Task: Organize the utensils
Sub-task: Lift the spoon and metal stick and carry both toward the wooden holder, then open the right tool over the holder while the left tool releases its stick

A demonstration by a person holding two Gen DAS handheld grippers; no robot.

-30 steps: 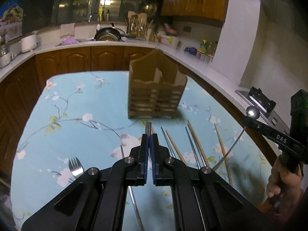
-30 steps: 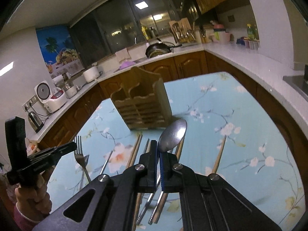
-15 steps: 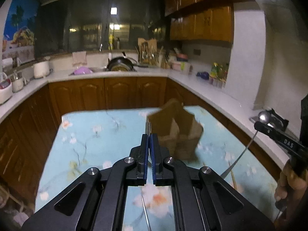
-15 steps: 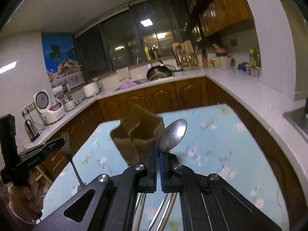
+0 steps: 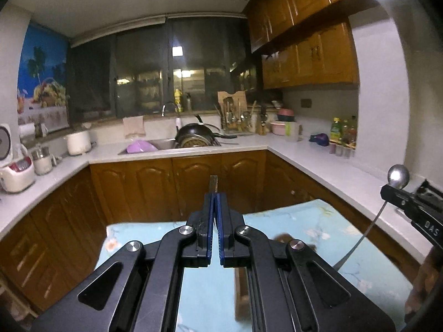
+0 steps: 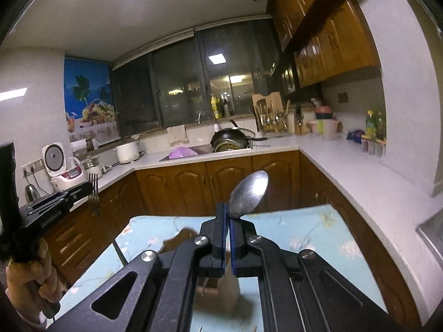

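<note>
Clearly the shiny metal spoon (image 6: 250, 193) shows its rounded bowl.

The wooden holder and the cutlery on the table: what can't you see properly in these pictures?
- Holder: right wrist view, blurred and mostly behind the right gripper; its compartments cannot be told.
- Fork: left wrist view, only its tip shows past the left gripper.
- Spoon handle: right wrist view, hidden under the gripper.
- Loose cutlery on the table: hidden below both grippers.
</note>
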